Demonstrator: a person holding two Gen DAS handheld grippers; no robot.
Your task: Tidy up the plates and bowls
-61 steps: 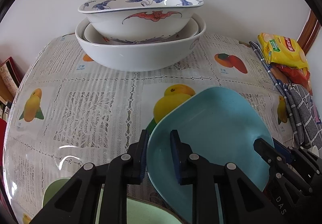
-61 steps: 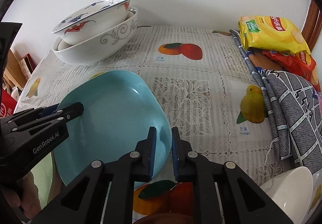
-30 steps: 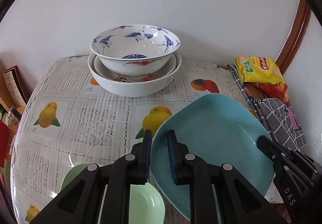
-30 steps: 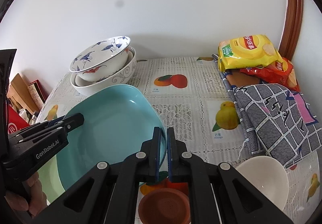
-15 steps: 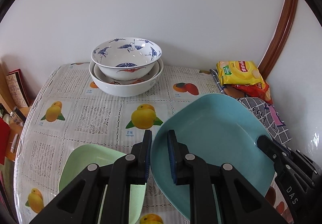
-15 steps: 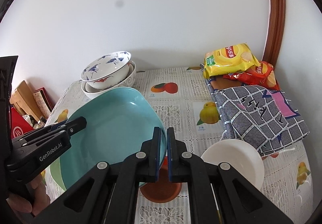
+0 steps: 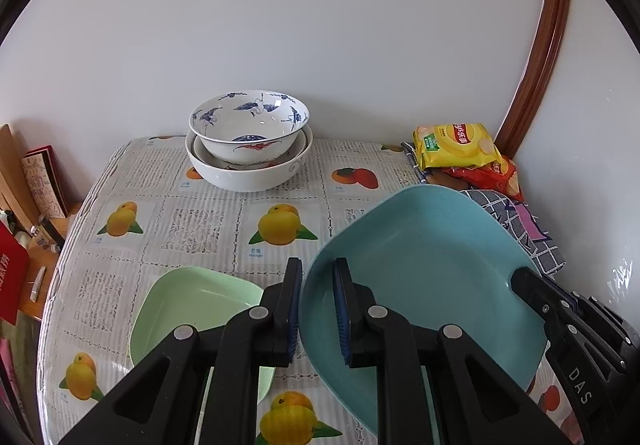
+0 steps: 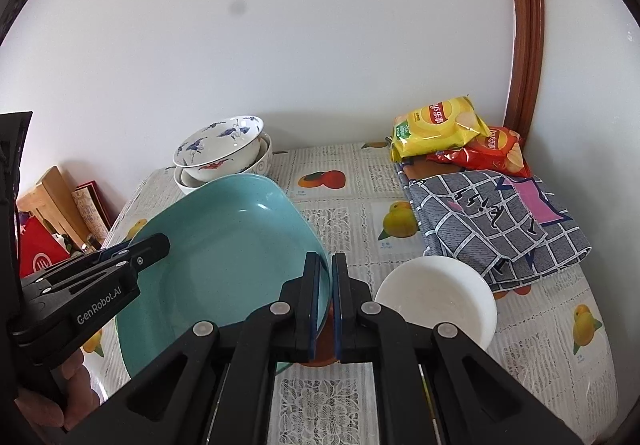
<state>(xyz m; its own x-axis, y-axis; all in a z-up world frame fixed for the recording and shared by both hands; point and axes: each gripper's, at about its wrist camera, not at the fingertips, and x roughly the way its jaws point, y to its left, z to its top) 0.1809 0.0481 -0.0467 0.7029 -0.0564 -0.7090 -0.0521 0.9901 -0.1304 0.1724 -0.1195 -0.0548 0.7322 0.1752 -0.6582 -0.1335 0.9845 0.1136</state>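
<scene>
On the fruit-print table, largest thing first:
Table (image 7: 208, 221): covered by a lace-pattern cloth with fruit pictures, it stood against a white wall, its far right corner by a brown wooden door frame (image 8: 524, 45).
Blue plate (image 7: 424, 269): held up off the table and tilted, it hung over the near middle, gripped on two opposite rims.
Left gripper (image 7: 316, 309): its jaws were clamped on the near left rim of the blue plate, one pad inside the plate and one outside.
Right gripper (image 8: 326, 305): its jaws were pressed together on the thin right rim of the blue plate; in the left wrist view it reached in from the near right.
Stacked bowls (image 7: 248, 145): a blue-and-white bird-pattern bowl sat nested in a bigger white bowl at the far side, by the wall, well apart from the blue plate.
Green plate (image 7: 192, 305): it lay flat on the near left of the table, just left of the left gripper.
Checked cloth (image 8: 496, 221): it lay folded along the right side.
White bowl (image 8: 436, 301): it sat near the right gripper, touching the near edge of the checked cloth.
Snack bags (image 8: 440, 125): a yellow one lay on a red one in the far right corner.
Brown dish (image 8: 322, 345): only a sliver showed under the right gripper.
</scene>
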